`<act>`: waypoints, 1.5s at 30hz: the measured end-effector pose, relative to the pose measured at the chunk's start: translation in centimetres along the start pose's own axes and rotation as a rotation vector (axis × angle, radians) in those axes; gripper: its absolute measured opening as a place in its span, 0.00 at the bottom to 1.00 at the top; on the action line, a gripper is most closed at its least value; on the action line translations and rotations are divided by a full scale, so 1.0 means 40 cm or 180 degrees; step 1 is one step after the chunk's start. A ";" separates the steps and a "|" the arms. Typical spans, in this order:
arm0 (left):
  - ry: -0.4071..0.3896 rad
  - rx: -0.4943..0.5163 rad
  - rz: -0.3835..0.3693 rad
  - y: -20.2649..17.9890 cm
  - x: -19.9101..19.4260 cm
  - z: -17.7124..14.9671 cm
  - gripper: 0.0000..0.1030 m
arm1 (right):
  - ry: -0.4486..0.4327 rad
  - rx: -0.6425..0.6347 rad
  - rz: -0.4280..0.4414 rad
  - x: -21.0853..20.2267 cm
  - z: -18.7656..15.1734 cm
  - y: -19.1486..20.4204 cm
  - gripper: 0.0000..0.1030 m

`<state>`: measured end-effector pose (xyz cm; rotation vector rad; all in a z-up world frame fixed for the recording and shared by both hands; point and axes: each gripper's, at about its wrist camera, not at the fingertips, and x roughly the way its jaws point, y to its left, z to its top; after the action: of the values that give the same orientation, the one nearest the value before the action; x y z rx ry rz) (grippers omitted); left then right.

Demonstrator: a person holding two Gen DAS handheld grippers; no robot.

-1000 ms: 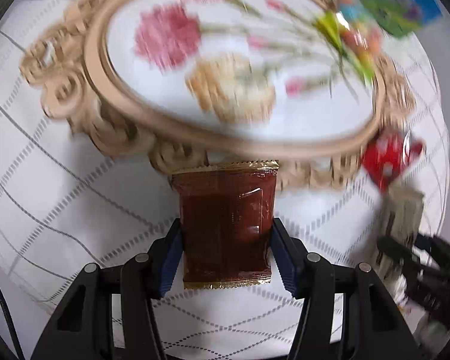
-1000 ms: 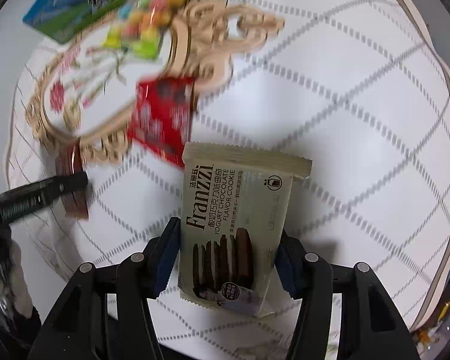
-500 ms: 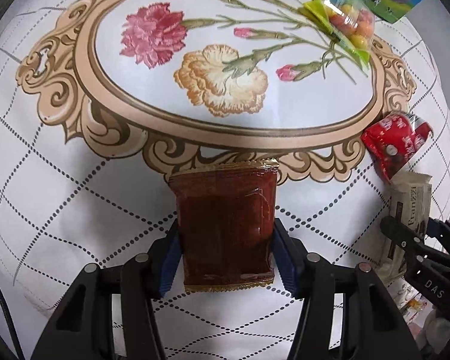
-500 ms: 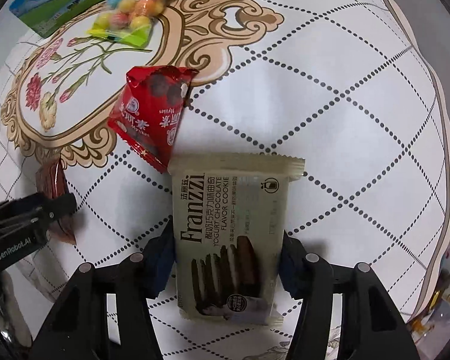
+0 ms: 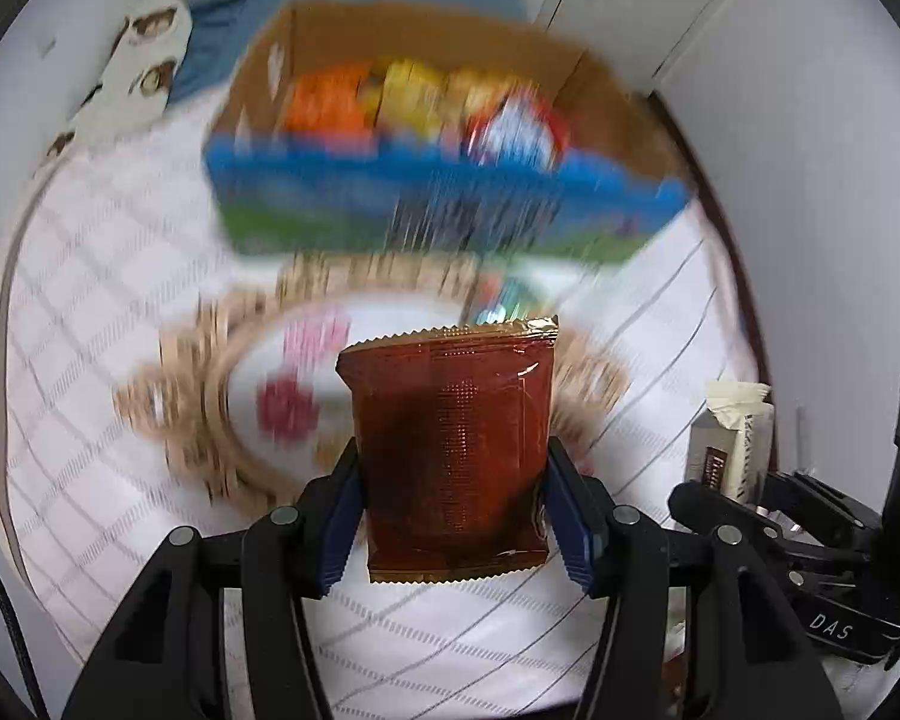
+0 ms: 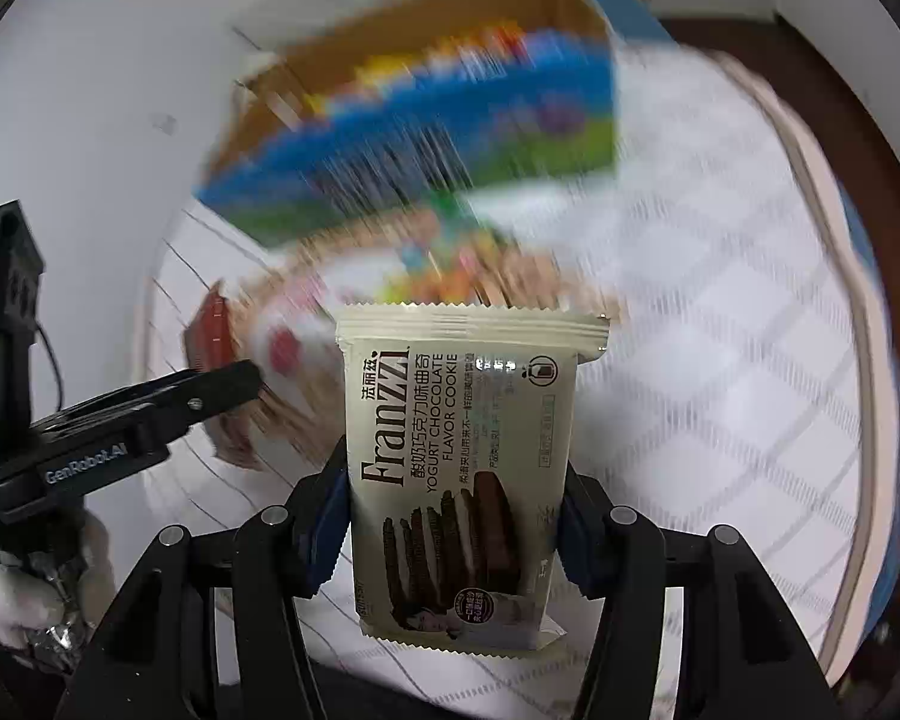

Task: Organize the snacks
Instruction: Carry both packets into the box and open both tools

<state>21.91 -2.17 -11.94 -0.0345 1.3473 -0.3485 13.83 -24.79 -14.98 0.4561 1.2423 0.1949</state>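
My left gripper [image 5: 453, 507] is shut on a dark red foil snack packet [image 5: 450, 450], held upright above the round table. My right gripper [image 6: 456, 516] is shut on a cream Franzzi cookie packet [image 6: 459, 468], also lifted off the cloth. In the left wrist view the right gripper [image 5: 750, 504] shows at the right edge with the cookie packet [image 5: 732, 432] in it. The left gripper [image 6: 150, 402] juts in from the left of the right wrist view. Behind, a blurred blue and green cardboard box [image 5: 444, 204] stands open with several bright snack packs [image 5: 402, 96] inside.
A white quilted tablecloth [image 5: 120, 420] with a floral oval medallion [image 5: 282, 384] covers the round table. A red snack packet [image 6: 213, 330] and a bag of coloured candies [image 6: 432, 276] lie on it, blurred. White walls and a cupboard door [image 5: 720, 30] rise behind the box.
Both grippers have risen from the table with their packets and tilted up. The box at the back has come fully into view, and the table looks farther away.
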 end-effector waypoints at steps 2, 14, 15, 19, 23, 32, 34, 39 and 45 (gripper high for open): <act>-0.0074 0.0017 -0.0029 0.006 -0.032 0.066 0.52 | -0.0118 -0.0060 0.0054 -0.027 0.069 0.011 0.59; 0.0188 0.0086 0.0694 0.119 0.035 0.438 0.52 | -0.0301 -0.0348 -0.0276 0.044 0.561 0.050 0.59; 0.0231 0.0073 0.0722 0.137 0.052 0.445 0.52 | -0.0251 -0.0356 -0.0304 0.066 0.580 0.048 0.59; 0.0386 0.0022 0.0854 0.172 0.130 0.474 0.53 | -0.0084 -0.0347 -0.0373 0.156 0.646 0.036 0.59; 0.0514 -0.0041 0.0837 0.202 0.190 0.493 0.53 | 0.0095 -0.0288 -0.0388 0.257 0.679 0.018 0.60; 0.0403 -0.0310 0.0704 0.239 0.194 0.506 0.83 | 0.0437 -0.0151 -0.0542 0.367 0.697 -0.044 0.95; 0.0405 -0.0321 0.0698 0.238 0.196 0.505 0.83 | 0.0434 -0.0155 -0.0576 0.368 0.692 -0.050 0.95; 0.0241 -0.0289 0.0680 0.221 0.179 0.495 0.83 | 0.0315 -0.0234 -0.0736 0.340 0.673 -0.049 0.96; -0.0050 -0.0212 0.0692 0.182 0.127 0.469 0.84 | 0.0131 -0.0317 -0.0874 0.275 0.637 -0.032 0.96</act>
<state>42.43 0.08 -14.08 0.0533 1.3326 -0.1198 41.20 -27.49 -18.74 0.1931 1.3152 0.0322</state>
